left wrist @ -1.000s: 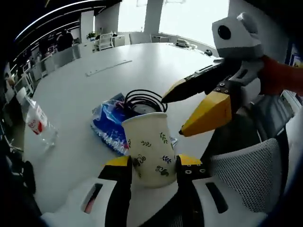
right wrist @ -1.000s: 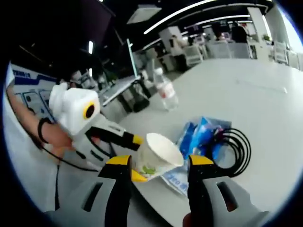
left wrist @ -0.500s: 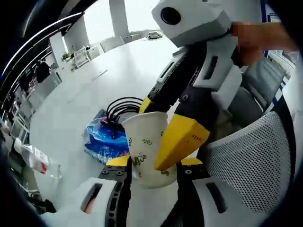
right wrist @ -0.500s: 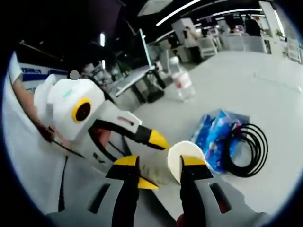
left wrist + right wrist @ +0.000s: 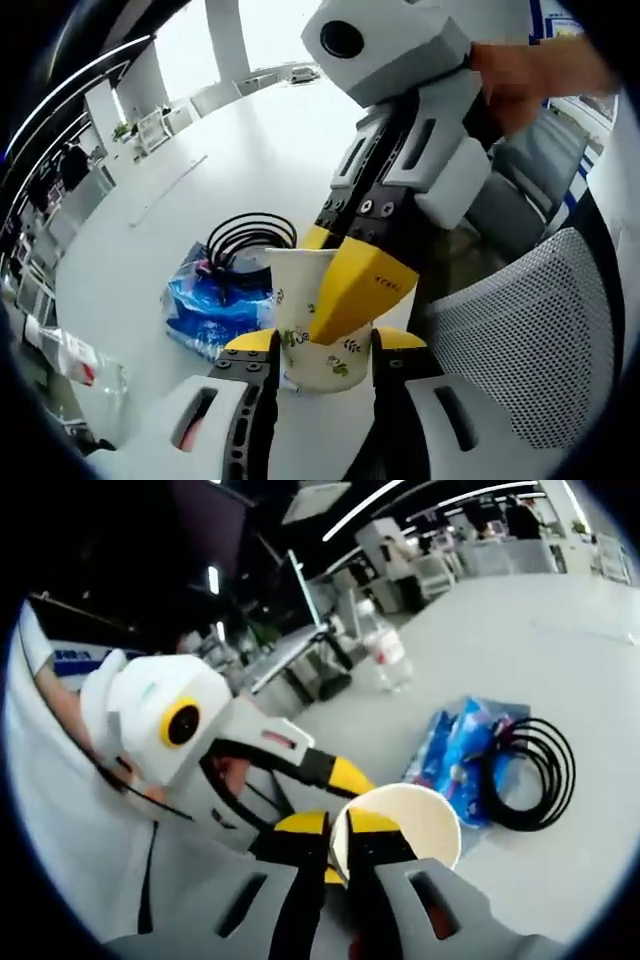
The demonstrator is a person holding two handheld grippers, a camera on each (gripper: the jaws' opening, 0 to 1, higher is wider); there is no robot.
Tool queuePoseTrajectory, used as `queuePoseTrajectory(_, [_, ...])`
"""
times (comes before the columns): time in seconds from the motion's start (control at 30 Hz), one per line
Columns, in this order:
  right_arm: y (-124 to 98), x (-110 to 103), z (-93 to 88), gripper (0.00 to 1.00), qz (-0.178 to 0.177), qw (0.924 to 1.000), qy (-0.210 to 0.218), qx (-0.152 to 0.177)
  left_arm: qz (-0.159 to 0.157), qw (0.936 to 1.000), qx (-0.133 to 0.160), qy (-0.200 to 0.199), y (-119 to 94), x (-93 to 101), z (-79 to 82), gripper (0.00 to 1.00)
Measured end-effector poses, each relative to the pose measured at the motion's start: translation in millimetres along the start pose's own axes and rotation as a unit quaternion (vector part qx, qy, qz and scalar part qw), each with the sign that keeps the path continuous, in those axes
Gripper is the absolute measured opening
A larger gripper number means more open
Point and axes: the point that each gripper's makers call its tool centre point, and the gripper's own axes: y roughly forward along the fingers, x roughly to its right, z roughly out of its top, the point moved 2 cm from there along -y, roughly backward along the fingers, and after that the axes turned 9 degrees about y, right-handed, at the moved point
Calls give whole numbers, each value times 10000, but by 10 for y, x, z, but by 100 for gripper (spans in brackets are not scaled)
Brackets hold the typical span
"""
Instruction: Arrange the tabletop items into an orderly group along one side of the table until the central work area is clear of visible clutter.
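Beside you on the right stands a mesh-backed office chair [image 5: 520,350]. Across the white table [image 5: 150,230] you can see more chairs [image 5: 160,120] and bright windows [image 5: 250,30]; ceiling light strips [image 5: 400,495] run overhead.

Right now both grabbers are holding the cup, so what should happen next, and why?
Probably the left gripper should let go. The right gripper is already pinched shut on the paper cup's rim, so it can likely carry the cup alone to join the blue packet and black cable.
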Motion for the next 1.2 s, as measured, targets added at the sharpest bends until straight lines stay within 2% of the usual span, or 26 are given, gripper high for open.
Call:
queuePoseTrajectory(0.13, [-24, 25, -1, 3, -56, 9999, 76, 73, 33, 9999, 19, -139, 1, 3, -26, 35])
queuePoseTrajectory(0.23, [-50, 43, 10, 3, -87, 9998, 123, 137, 55, 9978, 125, -650, -8, -15, -54, 36])
queuePoseTrajectory(0.43, [-92, 101, 30, 0, -217, 9990, 273, 276, 209, 9957, 127, -889, -68, -85, -155, 32])
queuePoseTrajectory(0.63, [-180, 208, 66, 0, -356, 9973, 436, 469, 360, 9895, 245, -1382, -150, -160, -260, 33])
queuePoseTrajectory(0.9, [-294, 303, 57, 0, -504, 9952, 571, 616, 684, 9749, 368, -2088, -273, -332, -431, 33])
queuePoseTrajectory(1.2, [-426, 425, -74, 0, -721, 9921, 772, 674, 1088, 9513, 587, -2823, -405, -567, -646, 33])
